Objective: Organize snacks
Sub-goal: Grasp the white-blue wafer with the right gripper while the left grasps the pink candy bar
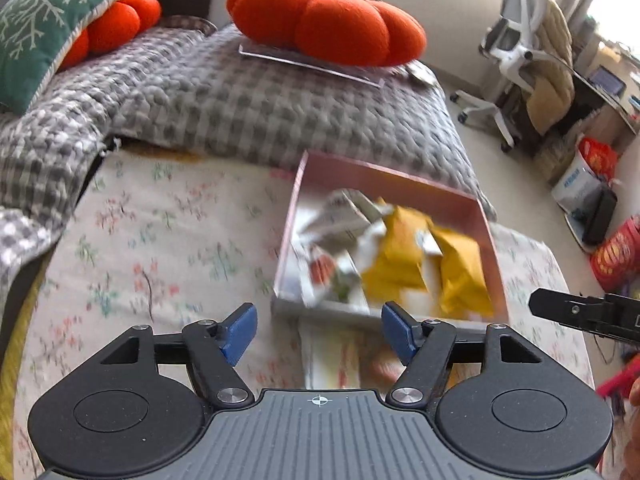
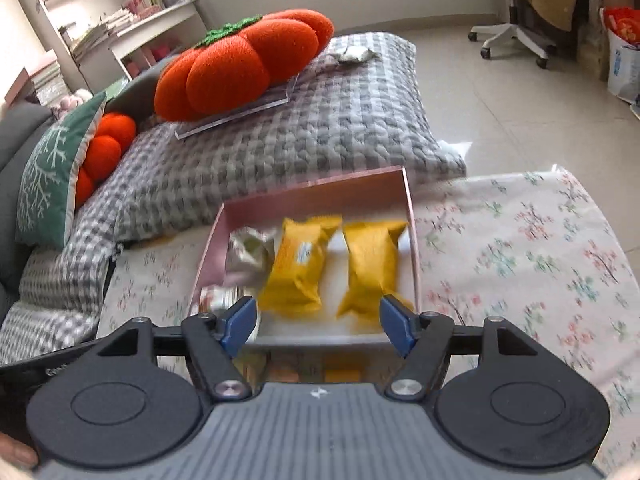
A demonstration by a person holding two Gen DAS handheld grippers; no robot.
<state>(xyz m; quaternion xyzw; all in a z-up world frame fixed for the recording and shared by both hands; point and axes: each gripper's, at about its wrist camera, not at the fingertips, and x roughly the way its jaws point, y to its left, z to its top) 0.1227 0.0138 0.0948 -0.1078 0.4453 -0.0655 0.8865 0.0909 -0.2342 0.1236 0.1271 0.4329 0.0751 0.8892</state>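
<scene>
A pink box stands on a floral cloth; it also shows in the right wrist view. Inside lie two yellow snack packs and silver and white packets; in the left wrist view the yellow packs are blurred. My left gripper is open and empty, just short of the box's near wall. My right gripper is open and empty over the box's near wall. More packets lie in front of the box, partly hidden. The right gripper's finger shows at the left view's right edge.
A grey checked blanket covers the sofa behind the box. An orange pumpkin cushion sits on a clear board. A green cushion is at the left. An office chair and bags stand on the tiled floor.
</scene>
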